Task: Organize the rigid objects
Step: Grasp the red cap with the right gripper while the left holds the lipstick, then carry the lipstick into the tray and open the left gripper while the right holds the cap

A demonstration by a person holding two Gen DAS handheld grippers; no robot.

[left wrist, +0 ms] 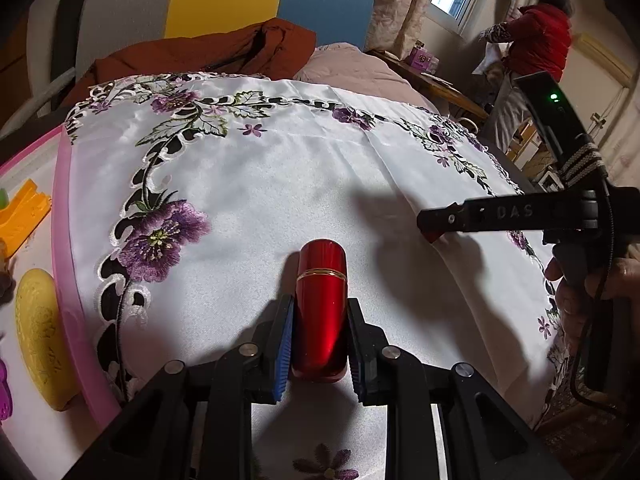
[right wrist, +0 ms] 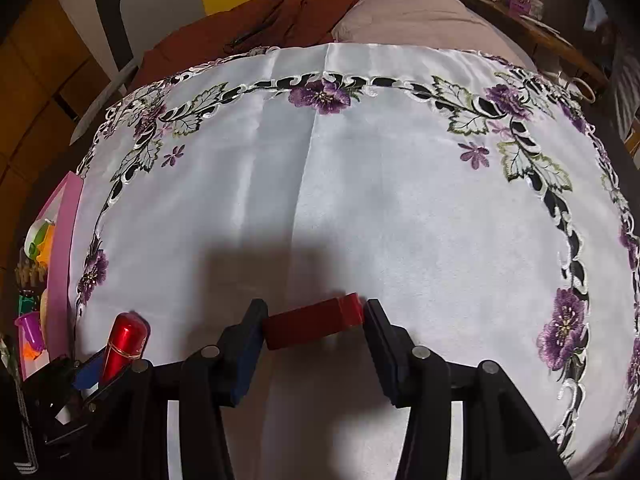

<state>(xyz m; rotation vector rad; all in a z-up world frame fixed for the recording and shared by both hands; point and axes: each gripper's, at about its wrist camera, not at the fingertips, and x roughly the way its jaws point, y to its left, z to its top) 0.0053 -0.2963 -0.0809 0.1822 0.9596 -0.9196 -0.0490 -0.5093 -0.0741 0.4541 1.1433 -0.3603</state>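
**Two grippers, two red pieces**

Angled down over embroidered tablecloth (right wrist: 360, 208): left gripper (left wrist: 320, 344) clamped on one red cylinder (left wrist: 322, 312); right gripper (right wrist: 314, 320) pinching one red block (right wrist: 312, 320) lengthwise, just above cloth. One pink tray (left wrist: 66, 280) at left edge.

tube (left wrist: 321, 312): glossy red, gold band
block (right wrist: 316, 321): dark red
cloth (right wrist: 360, 200): white satin, purple flowers, green leaves, black cutwork border
tray (left wrist: 70, 280): pink rim
tool pads (left wrist: 283, 346): blue

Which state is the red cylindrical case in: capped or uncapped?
Capped. The red case, clamped in the left gripper, shows its rounded cap seated down to the gold band.
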